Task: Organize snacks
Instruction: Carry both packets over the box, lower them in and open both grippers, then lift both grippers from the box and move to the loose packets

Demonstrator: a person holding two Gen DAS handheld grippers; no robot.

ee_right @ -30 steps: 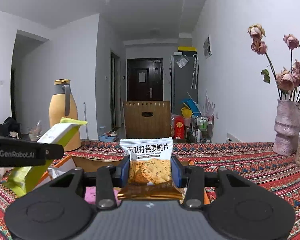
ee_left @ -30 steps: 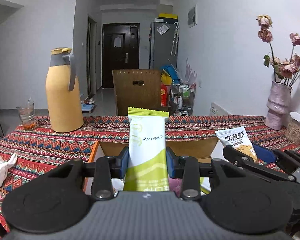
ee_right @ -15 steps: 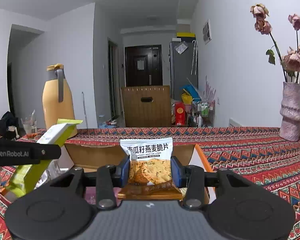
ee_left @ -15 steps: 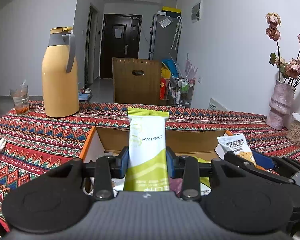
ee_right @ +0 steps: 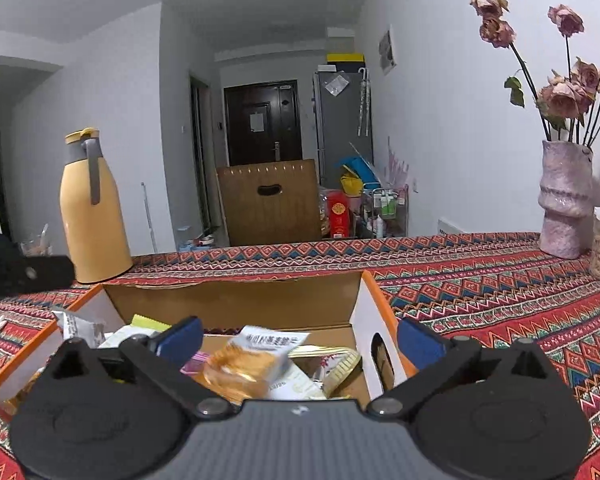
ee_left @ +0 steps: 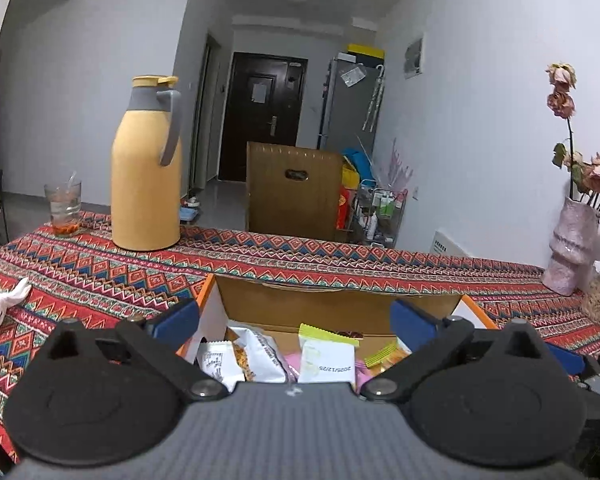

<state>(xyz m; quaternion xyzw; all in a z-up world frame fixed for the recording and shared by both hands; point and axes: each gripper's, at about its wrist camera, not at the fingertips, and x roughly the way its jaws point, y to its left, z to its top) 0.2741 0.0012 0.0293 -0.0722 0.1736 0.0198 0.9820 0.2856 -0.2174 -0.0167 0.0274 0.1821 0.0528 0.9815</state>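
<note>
Left gripper [ee_left: 294,318] and right gripper [ee_right: 300,334] both springing wide, blue pads gripping nothing, over the open orange-edged cardboard box [ee_right: 236,304]. Green-and-white snack bar [ee_left: 327,356] loose in the box at six o'clock, lower end hidden by the gripper body. Blurred orange oat-crisp packet [ee_right: 252,362] tilted on the heap; lettering unreadable.

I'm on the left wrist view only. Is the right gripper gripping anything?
Observer: No. The right gripper has its jaws opening, and the cracker packet between them is untouched.
Operator: Where is that packet?
Observer: Inside the box, tilted and blurred.
Operator: Anything on the box wall toward the vase?
Observer: An oval handle hole is cut through it.
</note>
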